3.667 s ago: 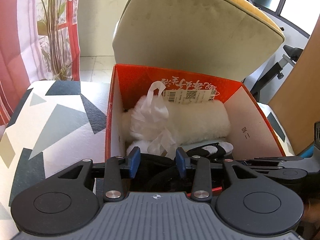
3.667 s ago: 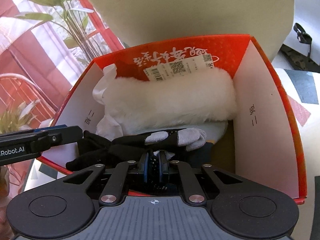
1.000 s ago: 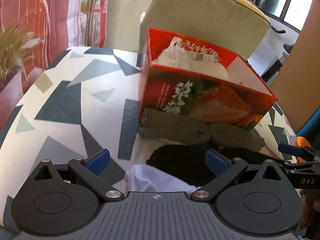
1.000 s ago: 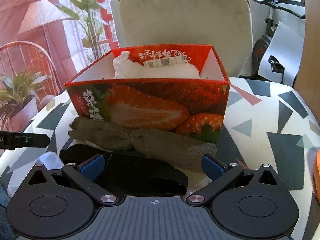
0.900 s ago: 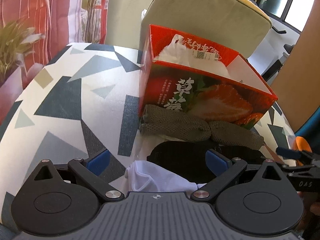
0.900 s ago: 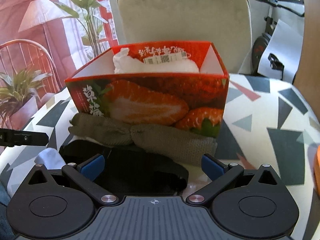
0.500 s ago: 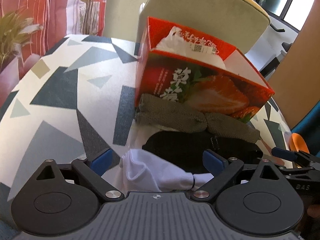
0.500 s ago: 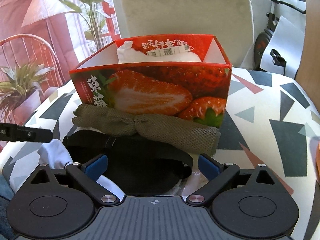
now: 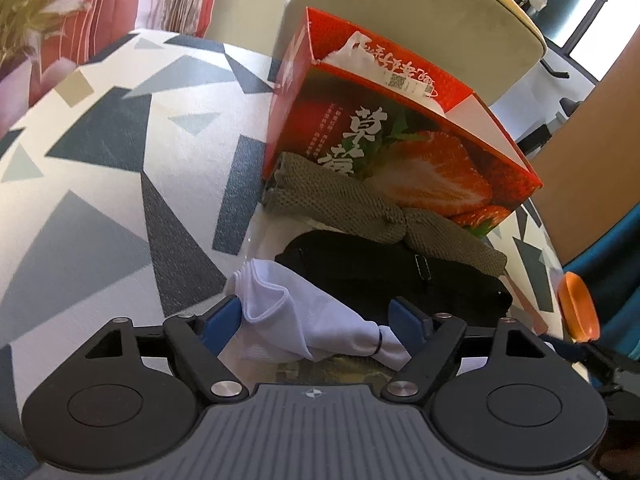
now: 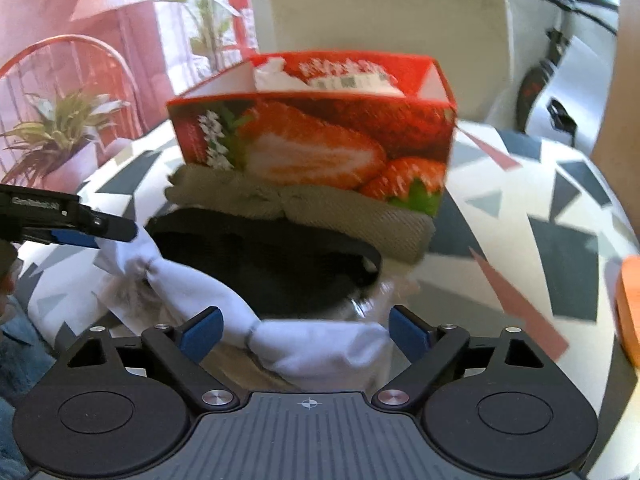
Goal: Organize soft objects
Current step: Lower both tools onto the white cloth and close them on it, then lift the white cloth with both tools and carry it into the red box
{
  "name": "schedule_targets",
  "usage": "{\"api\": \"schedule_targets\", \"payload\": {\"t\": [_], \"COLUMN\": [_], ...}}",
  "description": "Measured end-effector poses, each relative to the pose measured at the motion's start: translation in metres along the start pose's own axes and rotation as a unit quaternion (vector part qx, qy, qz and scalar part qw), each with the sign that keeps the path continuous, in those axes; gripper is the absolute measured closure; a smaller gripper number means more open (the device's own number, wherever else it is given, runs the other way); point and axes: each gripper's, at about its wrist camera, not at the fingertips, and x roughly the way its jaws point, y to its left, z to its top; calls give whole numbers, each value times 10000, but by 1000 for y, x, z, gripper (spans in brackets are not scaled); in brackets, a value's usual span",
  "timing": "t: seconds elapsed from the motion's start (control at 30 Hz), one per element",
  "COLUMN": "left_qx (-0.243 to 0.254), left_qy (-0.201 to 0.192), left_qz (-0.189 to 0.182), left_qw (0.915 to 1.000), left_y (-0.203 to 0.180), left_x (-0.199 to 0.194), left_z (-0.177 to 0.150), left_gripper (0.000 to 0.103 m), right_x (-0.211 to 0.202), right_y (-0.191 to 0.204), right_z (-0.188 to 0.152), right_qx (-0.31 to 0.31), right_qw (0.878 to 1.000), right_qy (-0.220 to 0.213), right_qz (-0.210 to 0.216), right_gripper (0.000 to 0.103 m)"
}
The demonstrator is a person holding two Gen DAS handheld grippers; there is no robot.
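Left wrist view: the left gripper (image 9: 318,316) sits at the bottom centre with its jaws spread wide. Between its blue pads (image 9: 219,318) lies a white cloth (image 9: 304,322), crumpled, folded along one edge and pinched by a thin dark band near its right end; it touches the left pad, but nothing clamps it. Just above it in the frame is a black fabric item (image 9: 396,272) with a small buckle, and above that a pair of olive knit pieces (image 9: 360,208) lying against the foot of the red strawberry box (image 9: 400,148). The box stands right of centre on the patterned table (image 9: 100,160), open at the top, with white stuff (image 9: 352,58) and a barcode label showing over its rim. An orange object (image 9: 578,312) sits at the right edge, and a beige chair back (image 9: 420,16) rises behind the box.

Right wrist view: blurred. The right gripper (image 10: 306,330) is likewise wide open at the bottom centre, with the white cloth (image 10: 224,300) running as a long twisted roll from lower centre up to the middle left. There the tip of the left gripper (image 10: 96,230) meets the cloth's end, a contact seen from the side only here. This view also shows the box front square on, and a potted plant (image 10: 60,136) at the left.
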Motion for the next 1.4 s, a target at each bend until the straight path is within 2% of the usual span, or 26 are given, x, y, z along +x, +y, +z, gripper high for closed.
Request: {"api": "schedule_targets", "payload": {"t": [0.17, 0.2, 0.23, 0.3, 0.43, 0.63, 0.83, 1.03, 1.07, 1.1, 1.17, 1.23, 1.4], "left_qx": [-6, -13, -18, -31, -40, -106, -178, -343, -356, -338, -295, -345, -269], "left_qy": [31, 37, 42, 78, 161, 173, 195, 138, 100, 33, 9, -57, -296], "left_qz": [11, 13, 13, 24, 5, -50, -83, -76, -65, -21, 68, 27, 69], "left_qw": [10000, 10000, 10000, 10000, 9999, 9998, 9996, 9993, 9993, 9994, 9995, 9994, 9992], "left_y": [1, 1, 2, 2, 3, 5, 8, 16, 17, 17, 19, 20, 17], "left_x": [1, 2, 2, 4, 7, 9, 13, 19, 19, 19, 18, 15, 3], "left_z": [-2, -2, -2, -3, -4, -5, -5, -3, -3, -3, -2, -2, 2], "left_gripper": [22, 22, 22, 22, 26, 40, 42, 45, 54, 71, 87, 93, 95], "right_x": [-1, -1, -1, 2, 4, 4, 1, 4, 5, 5, 5, 5, 1], "right_y": [-12, -13, -13, -13, -14, -19, -21, -21, -22, -22, -22, -22, -21], "right_z": [-6, -6, -7, -8, -7, -2, 9, 10, 10, 10, 10, 9, 13], "right_qx": [331, 353, 351, 334, 324, 362, 323, 305, 312, 318, 325, 324, 293], "right_qw": [9993, 9993, 9993, 9993, 9990, 9987, 9985, 9986, 9986, 9985, 9985, 9986, 9986], "right_qy": [47, 41, 53, 147, 152, -5, -220, -196, -196, -196, -189, -190, -333], "right_qz": [-145, -125, -106, -77, -251, -353, -391, -393, -391, -388, -393, -374, -275], "right_gripper": [18, 24, 35, 49, 72, 88, 91, 91, 91, 91, 91, 91, 91]}}
